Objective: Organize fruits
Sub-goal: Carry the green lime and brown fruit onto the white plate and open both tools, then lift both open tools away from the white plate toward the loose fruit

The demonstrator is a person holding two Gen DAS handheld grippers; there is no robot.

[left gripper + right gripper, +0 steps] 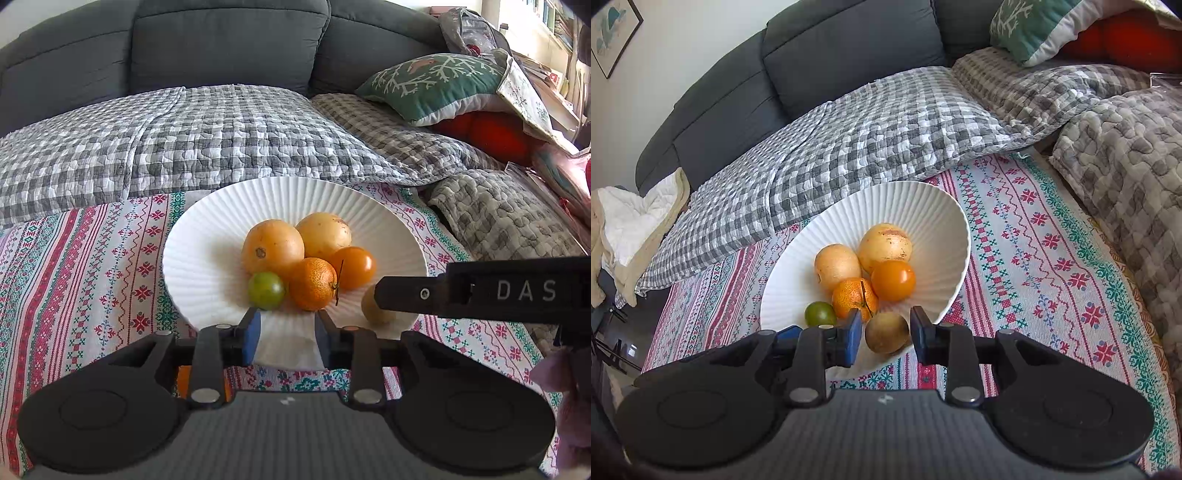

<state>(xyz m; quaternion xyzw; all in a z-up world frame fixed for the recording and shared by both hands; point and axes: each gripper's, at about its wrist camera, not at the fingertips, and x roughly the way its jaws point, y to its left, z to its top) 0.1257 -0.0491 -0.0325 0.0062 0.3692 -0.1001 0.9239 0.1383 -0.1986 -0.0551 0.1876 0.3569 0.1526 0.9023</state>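
Quick headcount: one white ribbed plate [923, 206] with six fruits on it. Two big pale yellow round ones [837, 266] [885, 243], one smooth orange tomato-looking one [893, 280], one bumpy mandarin [852, 297] with its stem on, one small green one [820, 314], and one brownish-olive one [886, 332] at the near rim. One patterned cloth [1034, 236] under the plate. Behind it, one dark grey sofa [849, 48], and one green snowflake cushion [436, 83].
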